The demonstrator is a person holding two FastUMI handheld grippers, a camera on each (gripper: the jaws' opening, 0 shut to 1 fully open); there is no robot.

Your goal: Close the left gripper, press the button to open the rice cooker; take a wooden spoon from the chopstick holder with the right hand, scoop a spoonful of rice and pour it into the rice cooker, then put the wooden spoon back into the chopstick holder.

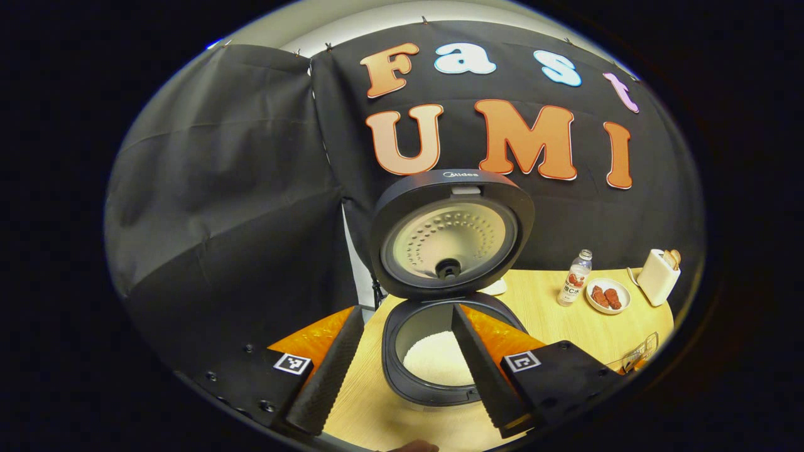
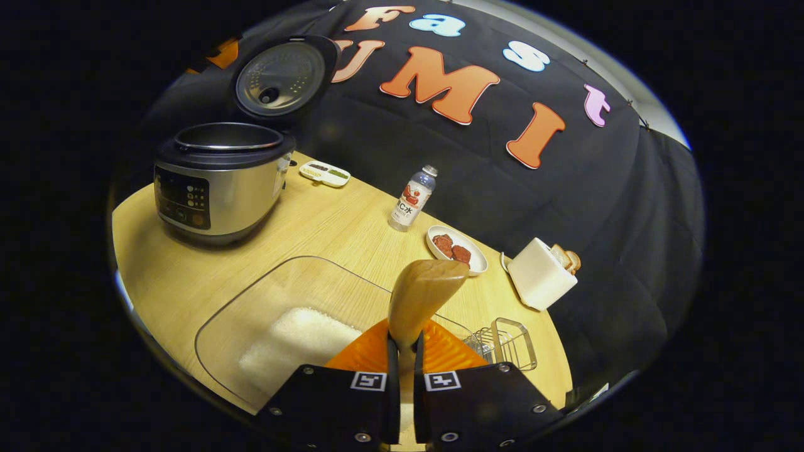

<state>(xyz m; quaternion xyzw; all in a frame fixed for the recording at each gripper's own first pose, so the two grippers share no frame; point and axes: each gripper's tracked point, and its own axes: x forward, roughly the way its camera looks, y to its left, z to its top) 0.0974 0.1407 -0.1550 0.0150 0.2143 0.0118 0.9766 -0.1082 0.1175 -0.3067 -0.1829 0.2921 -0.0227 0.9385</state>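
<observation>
The rice cooker (image 1: 392, 370) stands with its lid (image 1: 452, 235) swung up, and white rice (image 1: 440, 361) lies in its pot. My left gripper (image 1: 408, 309) hangs open just above the pot's front rim, nothing between its fingers. In the right gripper view the cooker (image 2: 217, 182) is at the far left of the table. My right gripper (image 2: 405, 339) is shut on the handle of the wooden spoon (image 2: 421, 292), whose bowl points forward with no rice showing on it. The spoon is over the clear rice container (image 2: 251, 295), beside its heap of rice (image 2: 295, 342). The wire chopstick holder (image 2: 505, 342) sits just right of the gripper.
A drink bottle (image 2: 411, 199), a plate of red food (image 2: 457, 248) and a white toaster with bread (image 2: 541, 273) line the table's back edge. A small white tray (image 2: 325, 172) lies behind the cooker. The black cloth wall is close behind.
</observation>
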